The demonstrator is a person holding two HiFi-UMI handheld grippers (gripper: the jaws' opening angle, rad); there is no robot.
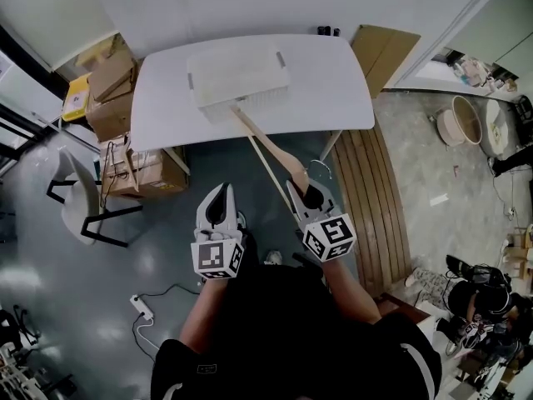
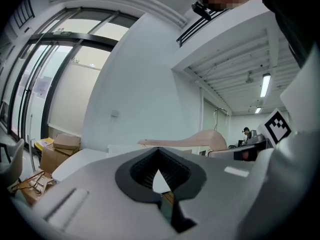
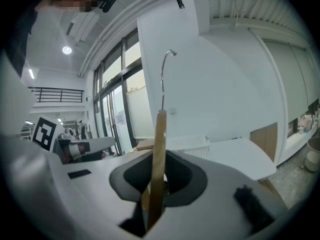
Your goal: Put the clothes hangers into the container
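Gripping a wooden hanger [image 1: 271, 144] between narrow jaws, the right gripper [image 1: 305, 192] points toward the table [image 1: 333, 82]. In the right gripper view the hanger [image 3: 159, 154] stands edge-on and upright between the dark pads [image 3: 182, 176], which press on it from both sides. Its metal hook [image 3: 165, 79] rises above the wood. In the head view the hook [image 1: 317, 167] curls just past the jaw tips on the right.

The hanger runs from the gripper up and left. Its far end reaches the near rim of the white container [image 1: 265, 102]. Whether wood and rim touch cannot be told.

The left gripper [image 1: 221, 192] is level beside the right one, apart from the hanger. In the left gripper view its jaws [image 2: 160, 176] are closed tip to tip with nothing between them. The hanger's curved shoulder [image 2: 200, 140] shows beyond them, to the right.

The container sits on the white table, toward its left half, long side facing the person. A stack of cardboard boxes [image 1: 112, 90] stands beside the table's left end. A white chair [image 1: 75, 194] is on the grey floor below the boxes in the head view. A power strip [image 1: 141, 307] with its cord lies near the person's left side. Wooden slatted boards [image 1: 375, 198] lie on the floor to the right of the table.
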